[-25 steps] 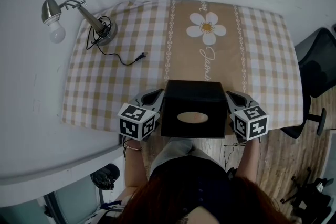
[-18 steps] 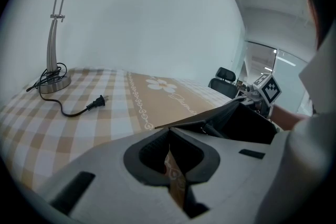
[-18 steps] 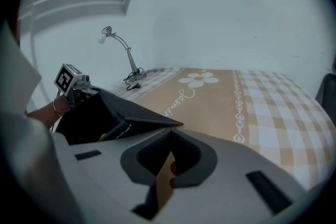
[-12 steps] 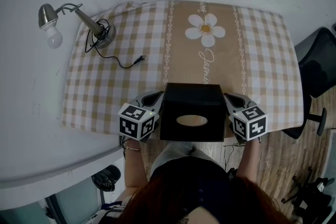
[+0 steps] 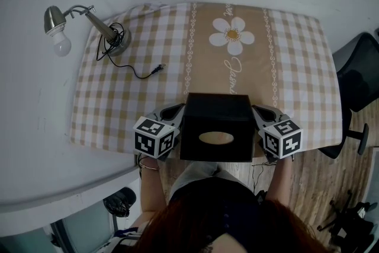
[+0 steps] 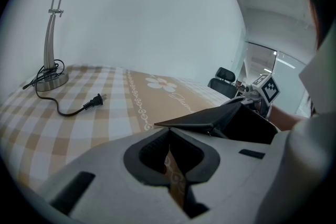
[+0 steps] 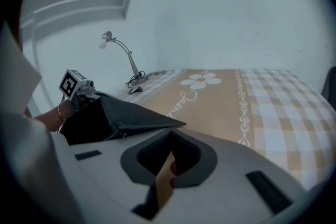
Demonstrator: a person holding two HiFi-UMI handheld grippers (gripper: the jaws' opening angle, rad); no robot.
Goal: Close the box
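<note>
Black cardboard box (image 5: pixel 216 127): left tool (image 5: pixel 170 112) and right tool (image 5: pixel 265 112) each clench a thin brown card flap (image 6: pixel 175 176); fold both inward evenly.

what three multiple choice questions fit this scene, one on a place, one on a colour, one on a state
1. Where does the desk lamp stand?
A. at the far left corner of the checked tablecloth
B. on the wooden floor
C. on the office chair

2. What colour is the box at the tablecloth's near edge?
A. white
B. black
C. red

3. How do the left gripper jaws stand?
A. wide apart and empty
B. shut on the lamp's cord
C. shut on a thin tan flap

Answers:
1 A: the head view shows its round base on the cloth's far left corner.
2 B: its top is black around a pale oval opening.
3 C: the left gripper view shows the flap pinched edge-on between the jaws.
</note>
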